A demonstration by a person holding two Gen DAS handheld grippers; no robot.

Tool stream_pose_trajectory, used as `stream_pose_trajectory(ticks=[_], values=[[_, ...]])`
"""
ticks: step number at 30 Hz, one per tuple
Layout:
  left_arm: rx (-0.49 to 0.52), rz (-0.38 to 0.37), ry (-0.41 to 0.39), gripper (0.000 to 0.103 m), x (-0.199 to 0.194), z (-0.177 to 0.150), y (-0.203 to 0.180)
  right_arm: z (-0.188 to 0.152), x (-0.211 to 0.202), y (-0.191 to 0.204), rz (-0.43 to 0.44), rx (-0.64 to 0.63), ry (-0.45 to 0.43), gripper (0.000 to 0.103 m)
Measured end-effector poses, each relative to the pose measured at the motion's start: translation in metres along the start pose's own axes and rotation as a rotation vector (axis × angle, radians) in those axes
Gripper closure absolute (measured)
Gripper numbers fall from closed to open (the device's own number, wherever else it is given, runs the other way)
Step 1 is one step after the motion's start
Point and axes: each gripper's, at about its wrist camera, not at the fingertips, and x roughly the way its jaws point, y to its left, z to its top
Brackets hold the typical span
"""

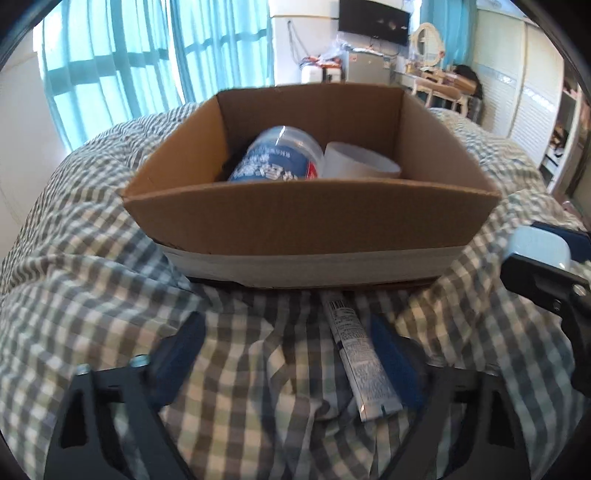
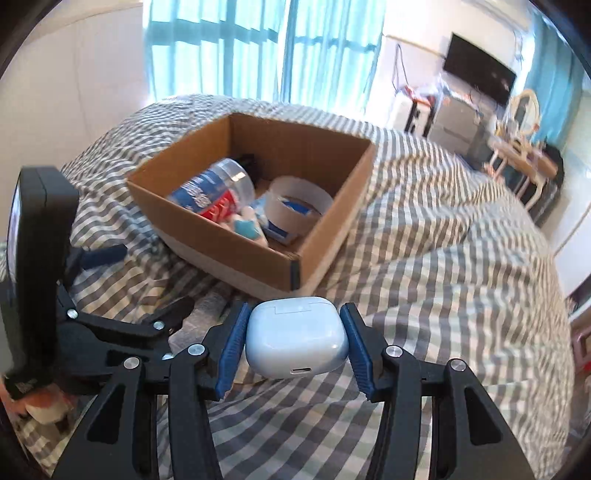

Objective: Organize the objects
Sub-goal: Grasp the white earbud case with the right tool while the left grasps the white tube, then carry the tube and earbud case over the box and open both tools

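Observation:
An open cardboard box (image 1: 310, 218) sits on a checked bedspread; it also shows in the right wrist view (image 2: 236, 251). Inside lie a clear jar with a blue label (image 1: 277, 155), a white tape roll (image 1: 360, 160) and small items. My left gripper (image 1: 291, 354) is open, low over the bedspread, its jaws either side of a thin white tube (image 1: 354, 347) lying in front of the box. My right gripper (image 2: 295, 339) is shut on a white earbud case (image 2: 295, 336), held near the box's near corner. The case also shows in the left wrist view (image 1: 539, 247).
The checked bedspread (image 2: 443, 240) covers the whole bed, rumpled around the box. Behind are blue curtains (image 1: 122, 66), a wall TV (image 1: 373, 16), a dresser with a mirror (image 1: 428, 40) and white wardrobe doors (image 1: 532, 92).

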Motion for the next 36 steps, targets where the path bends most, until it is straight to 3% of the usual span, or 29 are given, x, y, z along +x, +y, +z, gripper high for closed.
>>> stream_pose_trajectory(ticks=[4, 7, 9, 11, 15, 25, 36], values=[[0.024, -0.024, 0.05, 0.037, 0.02, -0.001, -0.01, -0.009, 0.013, -0.005, 0.046, 0.04, 0.029, 0.052], [0.027, -0.066, 0.075, 0.04, 0.028, -0.001, -0.017, -0.011, 0.014, -0.006, 0.061, 0.064, 0.025, 0.052], [0.041, -0.09, 0.096, 0.052, 0.035, -0.001, -0.022, -0.012, 0.013, -0.008, 0.069, 0.073, 0.022, 0.052], [0.042, -0.113, 0.121, 0.057, 0.042, -0.002, -0.025, -0.013, 0.014, -0.008, 0.077, 0.077, 0.023, 0.052], [0.054, -0.12, 0.123, 0.076, 0.041, -0.002, -0.027, -0.016, 0.012, -0.006, 0.081, 0.084, 0.022, 0.052], [-0.044, -0.187, 0.164, 0.08, 0.004, -0.006, 0.0, -0.022, 0.001, -0.001, 0.045, 0.073, 0.018, 0.052], [-0.065, -0.154, 0.058, 0.08, -0.051, -0.022, 0.022, -0.024, -0.02, 0.034, 0.042, 0.013, -0.001, 0.052]])
